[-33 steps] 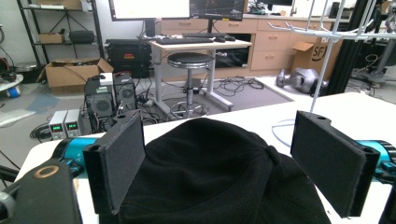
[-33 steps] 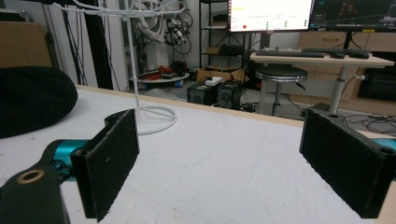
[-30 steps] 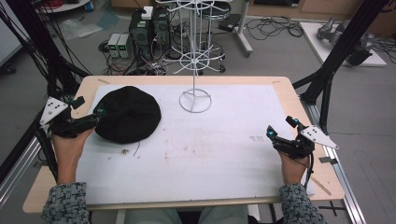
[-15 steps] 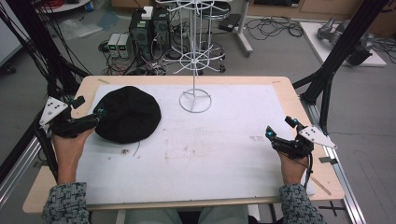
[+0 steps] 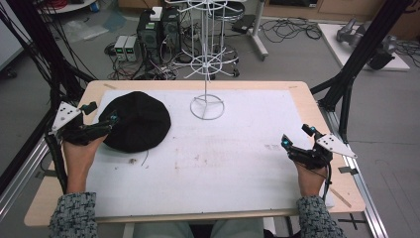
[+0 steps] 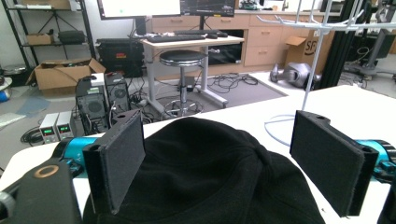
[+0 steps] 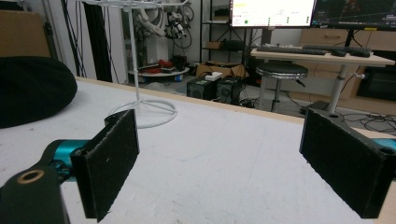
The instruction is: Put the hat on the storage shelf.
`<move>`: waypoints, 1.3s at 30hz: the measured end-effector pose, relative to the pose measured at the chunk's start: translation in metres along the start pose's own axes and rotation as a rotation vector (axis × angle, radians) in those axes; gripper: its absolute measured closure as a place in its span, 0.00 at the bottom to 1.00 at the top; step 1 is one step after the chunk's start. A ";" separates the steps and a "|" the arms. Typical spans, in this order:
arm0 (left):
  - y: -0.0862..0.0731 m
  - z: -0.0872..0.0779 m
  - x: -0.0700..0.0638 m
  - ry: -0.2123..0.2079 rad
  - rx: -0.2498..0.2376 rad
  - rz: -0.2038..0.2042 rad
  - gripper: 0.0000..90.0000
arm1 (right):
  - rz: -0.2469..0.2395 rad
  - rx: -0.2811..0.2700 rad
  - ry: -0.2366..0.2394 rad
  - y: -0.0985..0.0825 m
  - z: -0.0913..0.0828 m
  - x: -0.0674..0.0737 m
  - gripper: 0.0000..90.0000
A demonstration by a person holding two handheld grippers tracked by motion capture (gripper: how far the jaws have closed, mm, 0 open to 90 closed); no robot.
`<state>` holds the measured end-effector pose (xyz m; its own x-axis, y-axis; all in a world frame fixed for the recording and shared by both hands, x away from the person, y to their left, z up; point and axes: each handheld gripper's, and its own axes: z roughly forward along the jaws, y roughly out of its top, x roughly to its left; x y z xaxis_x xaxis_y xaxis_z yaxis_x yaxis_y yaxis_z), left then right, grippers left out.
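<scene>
A black knit hat [image 5: 137, 121] lies on the white table cover at the left. My left gripper [image 5: 103, 113] is at the hat's left edge, open. In the left gripper view the hat [image 6: 205, 182] bulges up between the two wide-apart jaws of the left gripper [image 6: 222, 140]; I cannot tell whether they touch it. My right gripper [image 5: 296, 135] rests low near the table's right edge, open, with nothing between its jaws. The right gripper view has the right gripper [image 7: 224, 140] over bare table, with the hat [image 7: 32, 88] far off at the left.
A white wire display stand [image 5: 207, 106] stands at the back middle of the table, its ring base [image 7: 145, 113] on the cover and its hooked arms above. The wooden table edge [image 5: 317, 114] borders the white cover. Black frame poles stand at both sides.
</scene>
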<state>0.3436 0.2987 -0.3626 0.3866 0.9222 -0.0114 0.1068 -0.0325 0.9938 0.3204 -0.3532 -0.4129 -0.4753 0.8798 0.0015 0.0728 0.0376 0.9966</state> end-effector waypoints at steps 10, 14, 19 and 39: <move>-0.012 0.020 -0.008 -0.008 0.027 0.026 0.21 | -0.010 0.014 0.000 0.000 -0.001 0.001 0.12; -0.017 0.028 -0.012 -0.020 0.056 0.050 0.22 | -0.011 0.019 -0.001 -0.001 -0.002 0.001 0.12; -0.022 0.036 -0.015 -0.033 0.082 0.071 0.22 | -0.013 0.020 -0.006 0.000 -0.003 0.001 0.12; -0.042 0.062 -0.027 -0.045 0.203 0.137 0.30 | -0.011 0.035 -0.014 -0.001 -0.006 -0.001 0.12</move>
<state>0.3857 0.2514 -0.4111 0.4499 0.8859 0.1127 0.2303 -0.2371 0.9438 0.3155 -0.3573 -0.4133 -0.4637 0.8859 -0.0104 0.0986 0.0633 0.9931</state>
